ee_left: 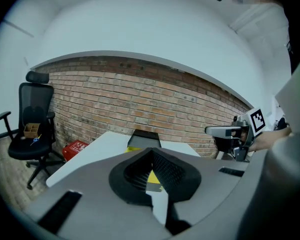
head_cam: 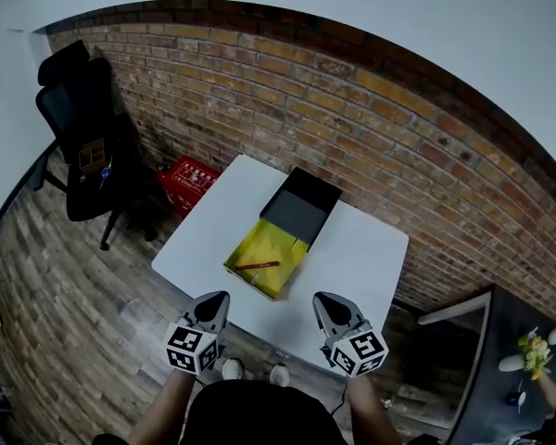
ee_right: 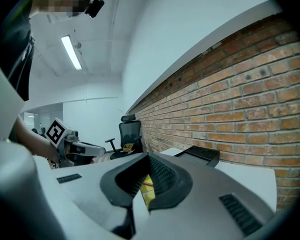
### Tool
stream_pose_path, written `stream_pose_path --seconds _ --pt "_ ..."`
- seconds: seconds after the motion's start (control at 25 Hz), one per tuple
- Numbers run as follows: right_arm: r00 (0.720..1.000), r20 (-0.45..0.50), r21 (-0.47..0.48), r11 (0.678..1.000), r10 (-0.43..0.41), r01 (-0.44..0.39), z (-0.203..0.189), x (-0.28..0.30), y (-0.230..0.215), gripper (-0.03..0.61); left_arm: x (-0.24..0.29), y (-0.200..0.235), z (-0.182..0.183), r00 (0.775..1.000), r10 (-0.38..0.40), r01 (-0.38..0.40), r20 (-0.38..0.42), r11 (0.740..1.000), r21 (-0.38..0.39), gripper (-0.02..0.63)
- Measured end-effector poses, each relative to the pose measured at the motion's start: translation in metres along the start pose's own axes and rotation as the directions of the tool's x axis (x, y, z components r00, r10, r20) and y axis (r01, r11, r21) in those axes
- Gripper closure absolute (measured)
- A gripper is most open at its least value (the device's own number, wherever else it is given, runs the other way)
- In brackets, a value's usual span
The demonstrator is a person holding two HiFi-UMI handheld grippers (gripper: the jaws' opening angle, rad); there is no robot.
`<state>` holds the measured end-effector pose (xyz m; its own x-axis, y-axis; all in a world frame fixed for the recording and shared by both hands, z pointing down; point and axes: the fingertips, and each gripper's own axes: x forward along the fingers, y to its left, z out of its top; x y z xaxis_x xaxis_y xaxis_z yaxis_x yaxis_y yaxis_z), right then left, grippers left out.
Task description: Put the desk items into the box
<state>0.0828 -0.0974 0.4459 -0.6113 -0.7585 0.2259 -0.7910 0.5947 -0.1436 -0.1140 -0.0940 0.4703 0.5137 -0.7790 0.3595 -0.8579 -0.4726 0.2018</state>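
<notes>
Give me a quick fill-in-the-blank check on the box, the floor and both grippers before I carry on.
1. The open box on the table is ____ inside.
2. Its lid is ____.
3. The basket on the floor is ____.
4. The left gripper and the right gripper each hold ____.
Missing words: yellow; black; red; nothing.
</notes>
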Motion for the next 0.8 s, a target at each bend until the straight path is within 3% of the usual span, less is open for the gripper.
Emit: stream_pose_path --seconds 0.4,0.8 --pt "0.995 -0.002 0.046 0.994 -0.097 0.097 -0.01 -0.008 -0.004 0.557 -0.001 0.023 0.013 0.999 -0.039 0.039 0.028 0.999 -0.01 0.6" --pt "0.993 0.017 0.048 0.992 -0.117 0.116 -0.003 -0.008 -0.001 0.557 -0.001 0.029 0.01 0.998 -0.054 0.054 0.017 0.999 -0.002 0.6"
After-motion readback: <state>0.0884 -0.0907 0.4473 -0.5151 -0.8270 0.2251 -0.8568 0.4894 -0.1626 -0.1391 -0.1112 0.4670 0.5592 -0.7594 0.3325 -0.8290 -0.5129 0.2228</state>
